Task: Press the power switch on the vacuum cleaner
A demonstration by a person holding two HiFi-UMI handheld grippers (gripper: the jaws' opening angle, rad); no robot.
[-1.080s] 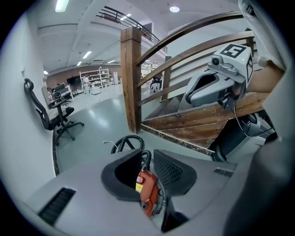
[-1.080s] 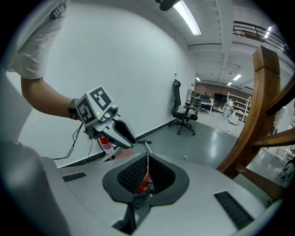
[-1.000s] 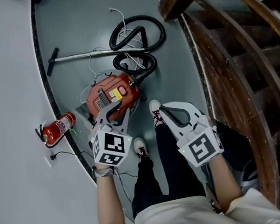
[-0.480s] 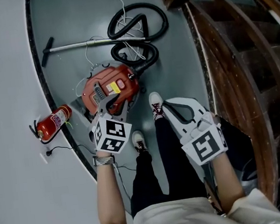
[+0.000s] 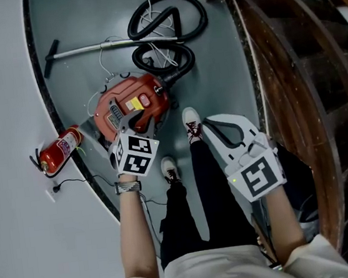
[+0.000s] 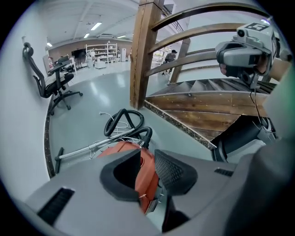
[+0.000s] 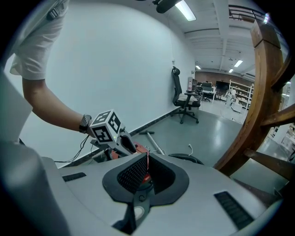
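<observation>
The red vacuum cleaner (image 5: 113, 105) lies on the grey floor, with a yellow label (image 5: 135, 103) on its top; I cannot pick out the power switch. My left gripper (image 5: 132, 122) hangs just over the cleaner's near end, pointing steeply down. Its jaws stand apart with nothing between the pads, and the red body (image 6: 146, 175) shows through the gap of the left gripper (image 6: 148, 156). My right gripper (image 5: 205, 124) is held over the person's right leg, away from the cleaner, fingertips together. The right gripper view has my right gripper (image 7: 146, 159) low in the middle and the left gripper's marker cube (image 7: 105, 126) beyond.
A black hose (image 5: 161, 36) coils behind the cleaner, with a metal wand (image 5: 100, 48) running left. A red fire extinguisher (image 5: 59, 149) lies by the curved wall base. A wooden staircase (image 5: 290, 58) fills the right. The person's shoes (image 5: 192, 130) stand beside the cleaner. Office chair (image 6: 50, 83) far left.
My left gripper has sunk toward the vacuum cleaner and now overlaps its near end. The right gripper has dropped a little. The head view has shifted slightly.
</observation>
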